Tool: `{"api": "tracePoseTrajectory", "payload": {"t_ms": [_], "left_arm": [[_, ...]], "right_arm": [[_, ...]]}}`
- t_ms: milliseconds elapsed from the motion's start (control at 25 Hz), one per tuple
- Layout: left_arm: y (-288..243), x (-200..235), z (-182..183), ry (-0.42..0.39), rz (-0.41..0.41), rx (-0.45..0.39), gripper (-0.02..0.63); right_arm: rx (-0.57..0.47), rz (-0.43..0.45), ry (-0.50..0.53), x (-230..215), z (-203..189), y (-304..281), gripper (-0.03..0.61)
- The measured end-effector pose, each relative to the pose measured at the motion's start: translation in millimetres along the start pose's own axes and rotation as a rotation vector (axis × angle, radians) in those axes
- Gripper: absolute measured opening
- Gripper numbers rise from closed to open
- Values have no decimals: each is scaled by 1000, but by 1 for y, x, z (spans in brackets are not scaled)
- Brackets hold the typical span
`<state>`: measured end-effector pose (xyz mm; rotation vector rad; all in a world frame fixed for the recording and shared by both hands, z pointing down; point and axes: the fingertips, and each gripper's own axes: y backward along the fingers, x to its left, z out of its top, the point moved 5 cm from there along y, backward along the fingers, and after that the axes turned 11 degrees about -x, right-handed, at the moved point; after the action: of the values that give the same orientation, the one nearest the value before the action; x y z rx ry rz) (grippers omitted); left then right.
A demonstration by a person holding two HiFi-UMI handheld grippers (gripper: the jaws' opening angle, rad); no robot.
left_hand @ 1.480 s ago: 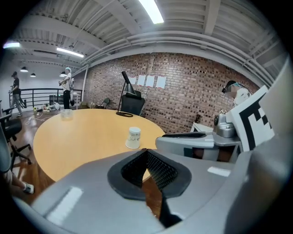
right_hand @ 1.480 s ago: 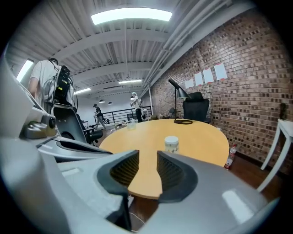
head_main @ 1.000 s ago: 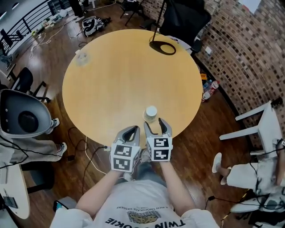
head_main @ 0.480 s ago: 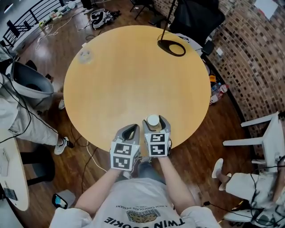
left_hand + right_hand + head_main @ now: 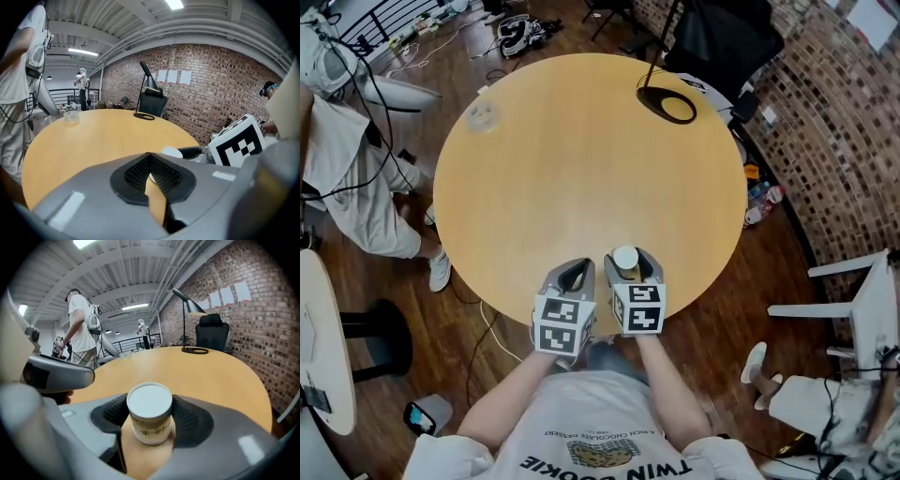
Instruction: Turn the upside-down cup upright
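1. Since a second ago, the right gripper has come forward. The cup, which was standing just ahead of its jaw tips, is now standing between the jaws.
2. Its jaws have just been closing a little and are still standing wide, one on each side of the cup. The pads are looking to press against both of its sides.
3. The cup is resting upside down on the round wooden table, near the edge closest to the person. Its flat white base is facing up, and brown print is showing on its pale side.
4. The left gripper is hovering just beside the right one. Its jaws are closed together and are holding nothing.
5. Both grippers are pointing away from the person and tilting down toward the table. Each is carrying a cube with black-and-white square markers.
6. A black ring-shaped lamp base is sitting at the far right of the table, well apart from the cup.
7. A small clear container is sitting at the far left of the table.
8. A bystander in a white shirt is standing beyond the table, seen in the right gripper view.
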<state>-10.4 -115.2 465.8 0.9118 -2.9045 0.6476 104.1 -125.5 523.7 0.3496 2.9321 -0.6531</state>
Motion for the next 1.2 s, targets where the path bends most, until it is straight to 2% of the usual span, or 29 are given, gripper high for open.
{"api": "tracePoseTrajectory", "payload": {"t_ms": [200, 520, 720, 840, 1080, 1200], "left_arm": [[-11, -4, 6, -11, 15, -9, 3], [-20, -10, 7, -12, 45, -9, 3], [-20, -5, 1, -19, 43, -8, 3], [-20, -3, -9, -26, 38, 10, 3], [-21, -5, -12, -49, 19, 13, 3], [-21, -7, -12, -49, 16, 8, 3]], "right_arm": [[-17, 50, -221, -10, 5, 2, 279], [-51, 188, -753, -24, -3, 2, 278], [-30, 237, -1004, -24, -21, -2, 278], [-20, 215, -1073, -26, -31, 0, 279], [-32, 175, -1068, -30, -29, 7, 278], [-38, 153, -1117, -38, -33, 10, 278]]}}
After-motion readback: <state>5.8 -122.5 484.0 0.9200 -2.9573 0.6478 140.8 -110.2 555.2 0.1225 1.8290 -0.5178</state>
